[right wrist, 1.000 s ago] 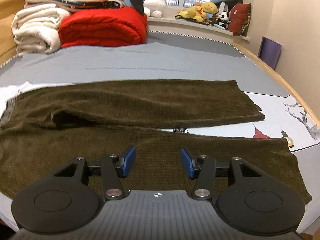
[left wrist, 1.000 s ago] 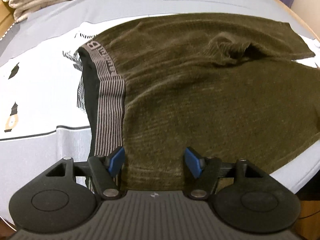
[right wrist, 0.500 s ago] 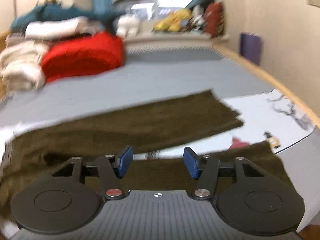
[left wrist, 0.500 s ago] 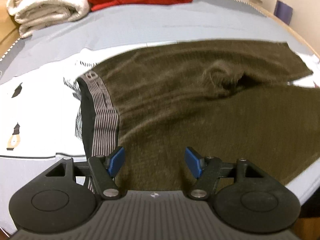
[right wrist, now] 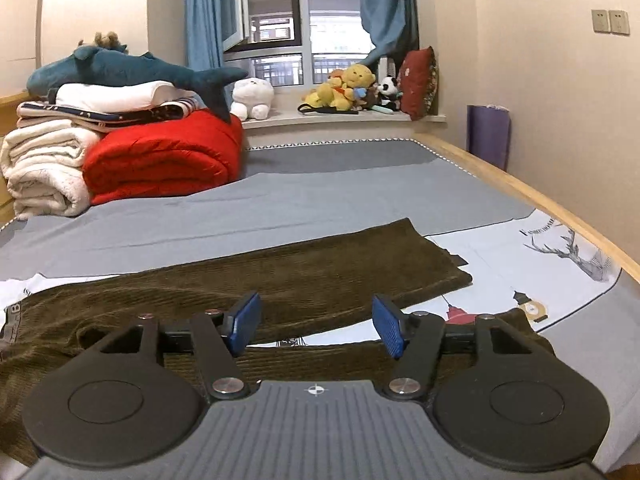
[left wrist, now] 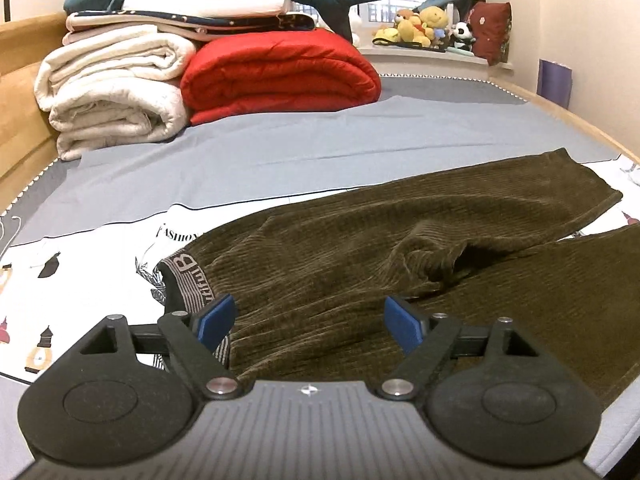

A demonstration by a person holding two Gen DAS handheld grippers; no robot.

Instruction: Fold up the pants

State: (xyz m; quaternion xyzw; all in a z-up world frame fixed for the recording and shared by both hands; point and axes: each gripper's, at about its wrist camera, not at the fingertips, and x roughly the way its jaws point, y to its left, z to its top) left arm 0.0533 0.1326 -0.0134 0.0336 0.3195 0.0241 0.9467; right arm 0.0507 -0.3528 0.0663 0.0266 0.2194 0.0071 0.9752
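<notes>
Olive corduroy pants lie spread, unfolded; both the left gripper and right gripper have lifted away, jaws opening, empty.

pants flat on bed | left hand-held gripper opening, empty

The pants run off the left wrist view at 3 o'clock, so the leg ends there are cut off. The left tool body hides their near edge at 6 o'clock. The waistband lettering is partly covered. In the right wrist view, the right tool hides the near leg's middle.
</notes>
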